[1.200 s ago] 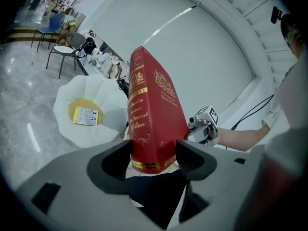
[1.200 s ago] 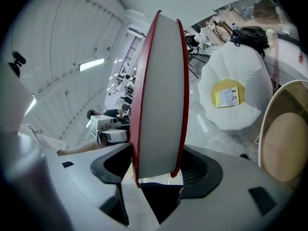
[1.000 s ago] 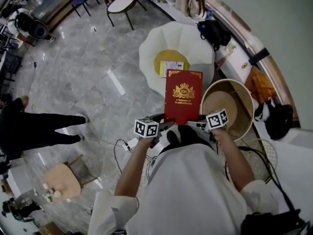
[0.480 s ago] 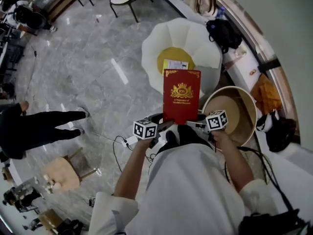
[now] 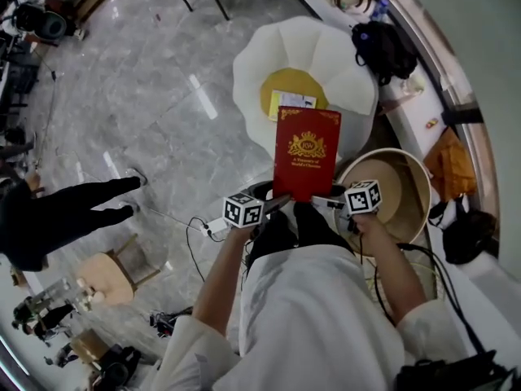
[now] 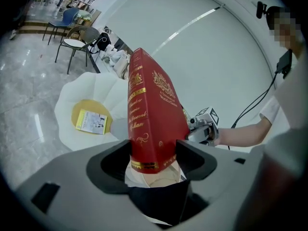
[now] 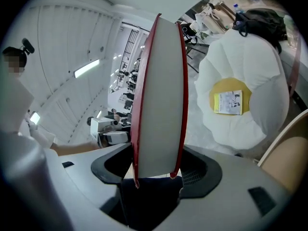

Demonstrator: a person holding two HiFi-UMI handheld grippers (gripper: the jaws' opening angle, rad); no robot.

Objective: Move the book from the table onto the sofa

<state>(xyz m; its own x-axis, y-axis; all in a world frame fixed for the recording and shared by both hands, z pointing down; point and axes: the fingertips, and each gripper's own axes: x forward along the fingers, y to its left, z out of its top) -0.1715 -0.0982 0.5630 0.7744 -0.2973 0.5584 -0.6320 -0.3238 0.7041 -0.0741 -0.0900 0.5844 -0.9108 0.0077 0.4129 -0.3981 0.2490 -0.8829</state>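
Where the view begins at far left, bystander: a person in black (image 5: 65,214) crosses the left edge, legs reaching right over the marble floor (image 5: 163,112).
Open floor: bare marble runs from the bystander to the left edge of the sofa (image 5: 269,63); a small wooden seat (image 5: 110,279) and a loose cable (image 5: 189,243) lie near left of the carrier.
Left gripper (image 5: 275,205): clenched on the spine of the book (image 5: 307,153) at its near left corner, one jaw on each cover.
Book: red with gilt lettering, carried in the air between the two grippers, front cover facing up; its far edge overlaps the sofa's near rim in the head view.
Sofa: white and petal-shaped, just beyond the book; its yellow cushion (image 5: 293,81) bears a booklet (image 5: 290,101), free seat all round it.
Right gripper (image 5: 326,204): clenched on the page edge at the near right corner, one jaw on each cover.
Round table (image 5: 399,177): beige, its left rim just right of the book.
Black bag (image 5: 383,47): far right, against the sofa's far right petal.
Change from one second earlier: the sofa looms larger beyond the book; the book leans a little more to the right; the bystander has slid toward the near left; both grips are unchanged.
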